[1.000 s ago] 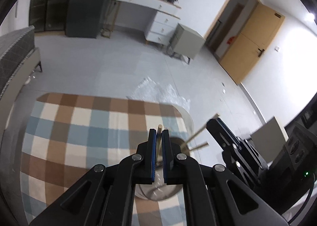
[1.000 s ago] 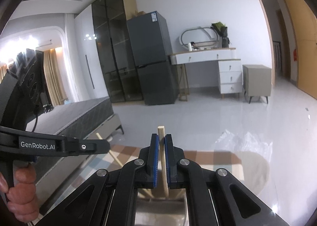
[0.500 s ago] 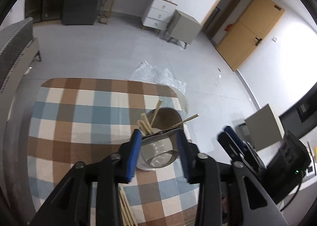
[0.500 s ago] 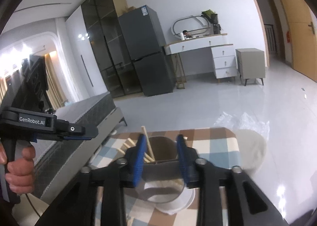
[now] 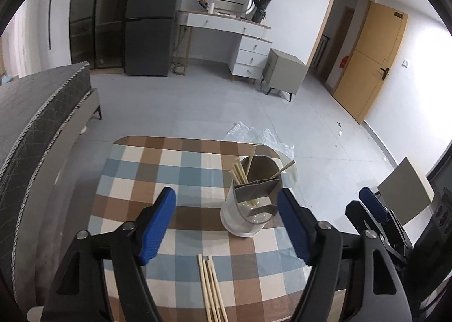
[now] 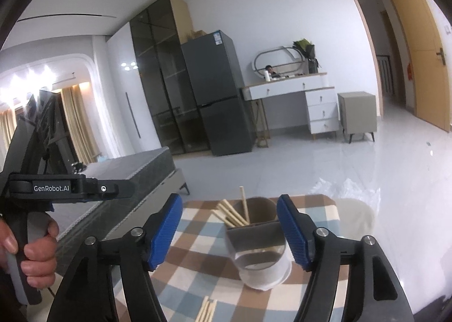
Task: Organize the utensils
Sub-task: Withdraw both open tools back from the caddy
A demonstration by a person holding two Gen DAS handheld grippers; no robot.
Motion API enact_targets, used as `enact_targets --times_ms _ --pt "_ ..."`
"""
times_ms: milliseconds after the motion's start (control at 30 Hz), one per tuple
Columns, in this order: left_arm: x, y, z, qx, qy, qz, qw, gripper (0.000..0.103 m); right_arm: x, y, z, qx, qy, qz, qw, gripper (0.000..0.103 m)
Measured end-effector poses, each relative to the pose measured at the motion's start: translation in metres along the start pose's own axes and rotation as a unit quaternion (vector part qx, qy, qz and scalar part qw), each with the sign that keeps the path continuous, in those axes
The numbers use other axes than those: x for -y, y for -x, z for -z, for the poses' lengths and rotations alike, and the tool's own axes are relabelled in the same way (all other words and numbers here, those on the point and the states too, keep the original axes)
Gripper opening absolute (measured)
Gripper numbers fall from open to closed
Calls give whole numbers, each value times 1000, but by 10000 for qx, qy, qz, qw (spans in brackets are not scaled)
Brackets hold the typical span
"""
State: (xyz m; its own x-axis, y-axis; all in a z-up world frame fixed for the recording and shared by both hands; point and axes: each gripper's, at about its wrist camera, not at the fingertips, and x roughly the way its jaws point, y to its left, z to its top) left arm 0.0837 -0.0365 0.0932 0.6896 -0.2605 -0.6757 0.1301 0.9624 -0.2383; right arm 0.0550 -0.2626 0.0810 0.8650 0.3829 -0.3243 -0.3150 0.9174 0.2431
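The left gripper (image 5: 226,226) has its jaws spread wide, and they have just been opening. Nothing is held between them. The right gripper (image 6: 230,230) has just been opening too, and its jaws are also spread with nothing pinched. Both hang above the table, on the near side of the cup (image 5: 250,203).

The cup could tip over. It is tall and light-looking, and it stands close to the far right edge of the checked cloth (image 5: 158,180). A bump from a jaw could knock it down, and the sticks could spill out. The sticks in it lean out over the rim, so a gripper coming in from above could catch one and pull the cup along.

The loose chopsticks (image 5: 210,285) lie flat on the cloth, near the front edge. They lie close together, side by side. It could be hard to pick up just one. The jaws might grab two or slip off, because the sticks are thin and smooth. A nudged stick could roll off the near edge.

The cup has a dark divider (image 6: 255,233) inside, so it has parts. The far part holds a bunch of chopsticks (image 6: 231,214) leaning to the left, and one stick that stands up higher. In the left view one more stick (image 5: 284,169) leans out to the right. The near part looks empty, but I cannot see all the way down into it.
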Motion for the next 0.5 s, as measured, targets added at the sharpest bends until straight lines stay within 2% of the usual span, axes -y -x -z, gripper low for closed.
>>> enact_targets --times_ms 233,500 --pt "-4 21 20 334 -61 -212 9992 85 -23 21 11 113 118 -26 9999 85" --pt "-10 32 43 598 -239 -457 9969 87 -39 36 30 173 133 -12 9998 94"
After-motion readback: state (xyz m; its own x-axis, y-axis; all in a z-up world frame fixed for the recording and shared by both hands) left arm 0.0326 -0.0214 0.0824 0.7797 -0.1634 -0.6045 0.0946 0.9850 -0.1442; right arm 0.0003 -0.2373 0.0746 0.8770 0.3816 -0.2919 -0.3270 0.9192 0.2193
